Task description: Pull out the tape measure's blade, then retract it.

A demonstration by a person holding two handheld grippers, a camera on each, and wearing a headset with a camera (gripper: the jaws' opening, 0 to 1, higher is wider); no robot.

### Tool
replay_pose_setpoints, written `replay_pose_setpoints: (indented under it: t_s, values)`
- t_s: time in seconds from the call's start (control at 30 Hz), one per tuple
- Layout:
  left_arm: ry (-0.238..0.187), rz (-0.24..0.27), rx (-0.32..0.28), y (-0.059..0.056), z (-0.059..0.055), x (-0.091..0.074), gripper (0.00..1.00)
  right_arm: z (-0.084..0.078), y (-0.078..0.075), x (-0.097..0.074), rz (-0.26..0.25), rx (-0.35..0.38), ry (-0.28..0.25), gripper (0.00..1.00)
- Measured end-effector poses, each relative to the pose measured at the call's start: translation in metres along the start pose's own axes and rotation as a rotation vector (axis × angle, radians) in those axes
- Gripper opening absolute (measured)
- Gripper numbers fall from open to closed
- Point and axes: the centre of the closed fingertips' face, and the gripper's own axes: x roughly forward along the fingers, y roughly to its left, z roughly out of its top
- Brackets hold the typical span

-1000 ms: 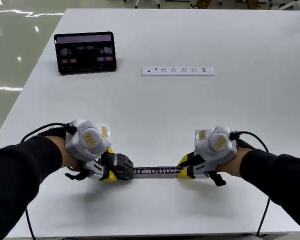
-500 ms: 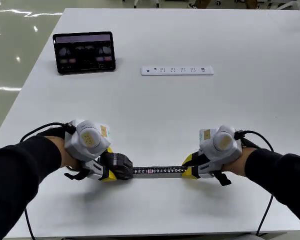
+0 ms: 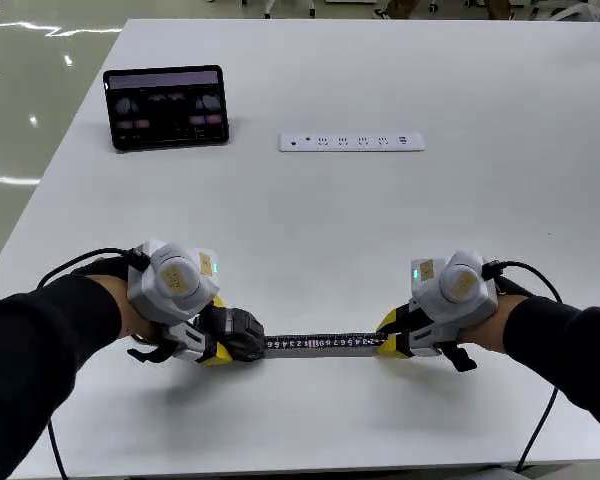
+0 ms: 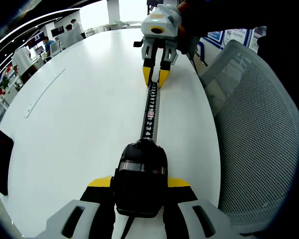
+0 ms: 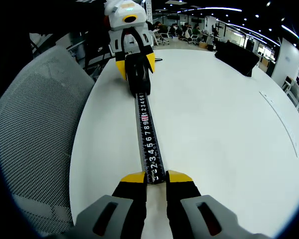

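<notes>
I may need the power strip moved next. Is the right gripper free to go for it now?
Probably not yet: the right gripper is shut on the blade end. Nothing stands between it and the power strip.

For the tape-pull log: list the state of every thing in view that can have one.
tape measure case: clamped between jaws.
blade: partly pulled out, lying straight, numbers up.
left gripper: shut on the tape measure case.
right gripper: shut on the blade's tip.
tablet: propped up, screen lit.
power strip: lying flat, no plugs in its sockets.
</notes>
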Motion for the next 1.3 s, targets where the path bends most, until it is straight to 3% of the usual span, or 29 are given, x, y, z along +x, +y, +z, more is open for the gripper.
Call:
replay_pose_setpoints:
  t_s: [1.3]
  values:
    - [0.004,-0.006,0.01,0.0,-0.001,0.0,0.33,-0.033,-0.007,-0.023,-0.024,0.008,0.036,0.09]
